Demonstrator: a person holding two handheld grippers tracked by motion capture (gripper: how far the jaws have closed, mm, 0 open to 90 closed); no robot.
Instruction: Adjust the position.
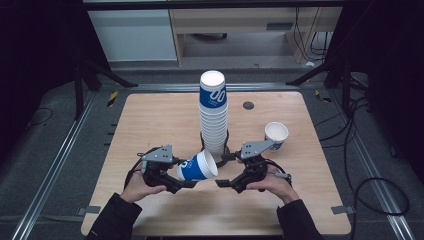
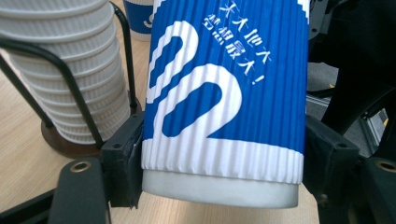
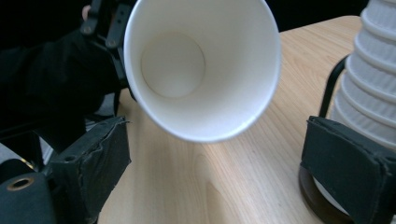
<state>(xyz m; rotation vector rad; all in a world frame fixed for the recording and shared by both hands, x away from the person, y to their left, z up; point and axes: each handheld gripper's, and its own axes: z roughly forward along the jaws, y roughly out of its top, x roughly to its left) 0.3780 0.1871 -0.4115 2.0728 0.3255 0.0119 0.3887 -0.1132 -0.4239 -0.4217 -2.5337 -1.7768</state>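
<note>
A blue-and-white ribbed paper cup (image 1: 201, 167) lies on its side just above the table, its base clamped in my left gripper (image 1: 183, 173). In the left gripper view the cup (image 2: 224, 93) is pinched at its lower end between both black jaws of the gripper (image 2: 224, 165). Its white mouth (image 3: 201, 65) faces my right gripper (image 3: 219, 172), which stands open just short of the rim, touching nothing. In the high view the right gripper (image 1: 224, 170) sits close to the right of the cup's mouth.
A tall stack of cups (image 1: 213, 112) stands in a black wire holder (image 2: 70, 84) on a round base mid-table, just behind both grippers. A single upright cup (image 1: 276, 135) stands at the right. Bare wood lies toward the table's front edge (image 1: 215, 215).
</note>
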